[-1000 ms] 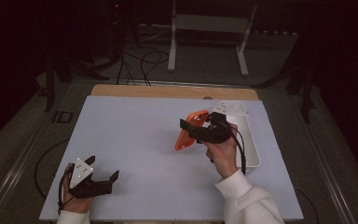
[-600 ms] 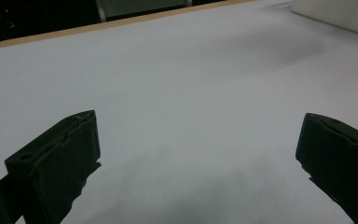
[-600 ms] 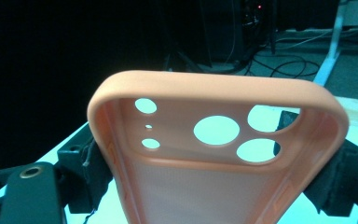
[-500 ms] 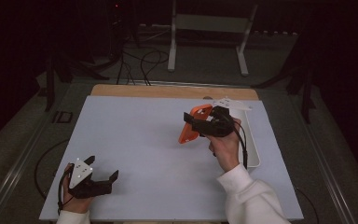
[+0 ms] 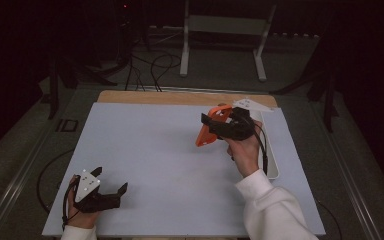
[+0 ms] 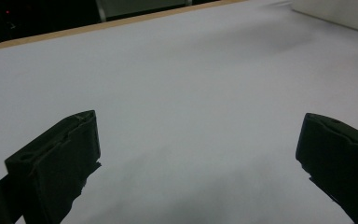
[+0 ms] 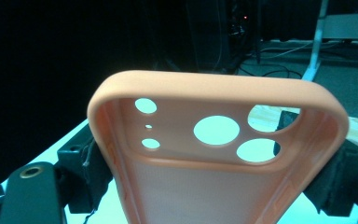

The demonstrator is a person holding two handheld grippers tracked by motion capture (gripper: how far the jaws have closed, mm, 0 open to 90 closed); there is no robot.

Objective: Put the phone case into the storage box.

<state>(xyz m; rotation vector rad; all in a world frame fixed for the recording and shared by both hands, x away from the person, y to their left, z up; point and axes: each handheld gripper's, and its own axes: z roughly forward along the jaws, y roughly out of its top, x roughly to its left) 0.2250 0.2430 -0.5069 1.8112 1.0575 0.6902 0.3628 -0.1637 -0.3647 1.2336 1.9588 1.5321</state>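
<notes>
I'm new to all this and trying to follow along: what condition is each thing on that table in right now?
Orange phone case: empty, lifted off the table, clamped by its sides.
Right gripper: shut on the case, held up in the air.
Left gripper: open, holding nothing, low at the table's near edge.
White tray: lying flat at the table's right edge.

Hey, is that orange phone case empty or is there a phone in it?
Empty. In the right gripper view the orange phone case shows its bare inner shell, and the table and floor show through its camera cutouts; the right gripper clamps its two sides.
</notes>
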